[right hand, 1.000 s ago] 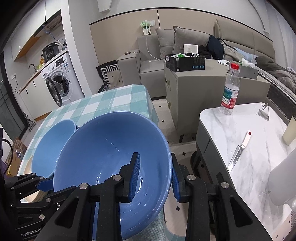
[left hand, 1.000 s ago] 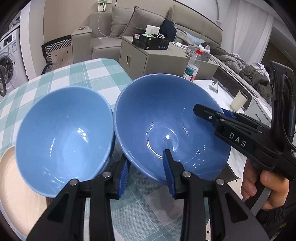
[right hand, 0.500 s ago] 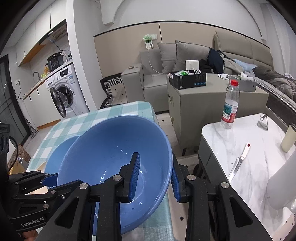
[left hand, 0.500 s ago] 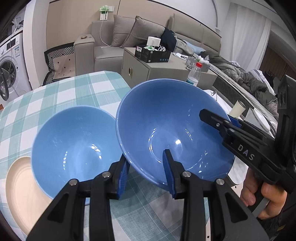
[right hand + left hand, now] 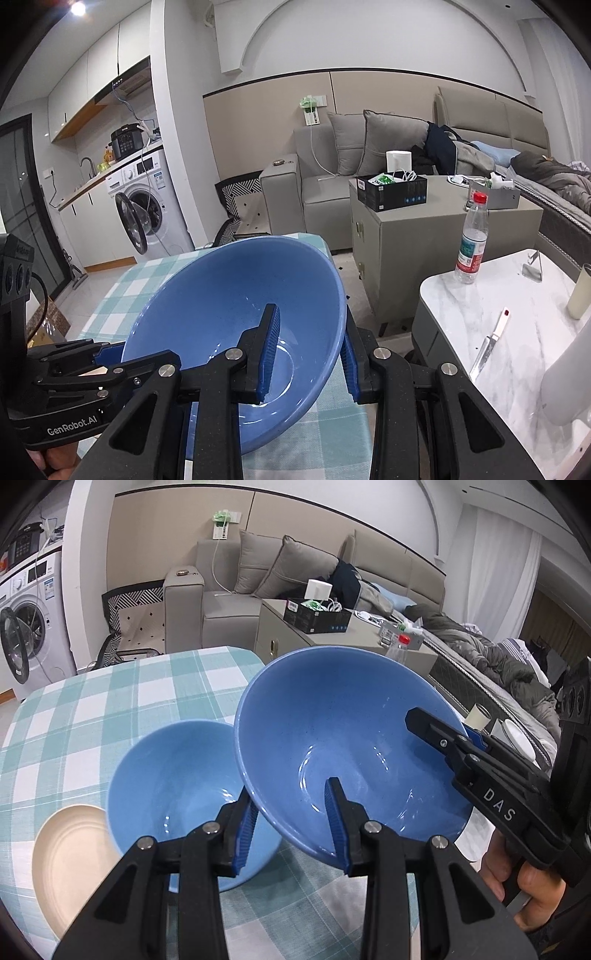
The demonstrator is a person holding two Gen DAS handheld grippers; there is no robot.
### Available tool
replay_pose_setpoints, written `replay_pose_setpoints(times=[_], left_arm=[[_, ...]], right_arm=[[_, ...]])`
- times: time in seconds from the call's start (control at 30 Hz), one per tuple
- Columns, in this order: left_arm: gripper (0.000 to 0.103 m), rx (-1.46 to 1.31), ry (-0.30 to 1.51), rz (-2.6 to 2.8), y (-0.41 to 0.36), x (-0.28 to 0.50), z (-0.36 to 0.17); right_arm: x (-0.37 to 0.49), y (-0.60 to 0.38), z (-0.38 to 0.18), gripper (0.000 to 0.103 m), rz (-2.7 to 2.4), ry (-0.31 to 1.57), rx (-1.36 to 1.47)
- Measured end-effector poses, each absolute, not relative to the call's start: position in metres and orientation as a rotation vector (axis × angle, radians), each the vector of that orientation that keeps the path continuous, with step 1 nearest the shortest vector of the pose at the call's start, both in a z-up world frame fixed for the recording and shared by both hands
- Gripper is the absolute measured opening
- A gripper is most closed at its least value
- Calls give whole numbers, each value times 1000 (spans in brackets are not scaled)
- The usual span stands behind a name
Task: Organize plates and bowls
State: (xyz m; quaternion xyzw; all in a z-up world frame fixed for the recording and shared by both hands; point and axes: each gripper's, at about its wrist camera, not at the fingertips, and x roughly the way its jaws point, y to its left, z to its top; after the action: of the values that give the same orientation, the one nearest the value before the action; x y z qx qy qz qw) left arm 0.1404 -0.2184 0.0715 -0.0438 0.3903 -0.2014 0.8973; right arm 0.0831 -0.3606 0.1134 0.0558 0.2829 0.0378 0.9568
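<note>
A large blue bowl (image 5: 351,746) hangs tilted above the checked tablecloth (image 5: 110,701), held from both sides. My left gripper (image 5: 290,797) is shut on its near rim, one pad inside and one outside. My right gripper (image 5: 308,321) is shut on the opposite rim; in the left wrist view the right gripper (image 5: 443,734) reaches in from the right. The same bowl (image 5: 229,302) fills the right wrist view, with the left gripper (image 5: 107,356) at its left edge. A second blue bowl (image 5: 173,794) rests on the table below, beside a cream plate (image 5: 70,860).
Right of the table stands a marble-topped side table (image 5: 480,306) with a water bottle (image 5: 471,240), a knife (image 5: 487,347) and a cup (image 5: 581,291). A grey cabinet (image 5: 424,240), a sofa (image 5: 332,184) and a washing machine (image 5: 144,210) stand behind.
Both grippers have risen with the large bowl, which now hangs higher above the table. The second bowl and the cream plate stayed on the cloth and look lower and farther.
</note>
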Motion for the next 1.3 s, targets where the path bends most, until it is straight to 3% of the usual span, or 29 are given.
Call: replay_pose_setpoints(times=[1.3], left_arm=[[34,-216,767,-260,-101,152,59]], right_arm=[[115,-243,72,31,242,678,0]])
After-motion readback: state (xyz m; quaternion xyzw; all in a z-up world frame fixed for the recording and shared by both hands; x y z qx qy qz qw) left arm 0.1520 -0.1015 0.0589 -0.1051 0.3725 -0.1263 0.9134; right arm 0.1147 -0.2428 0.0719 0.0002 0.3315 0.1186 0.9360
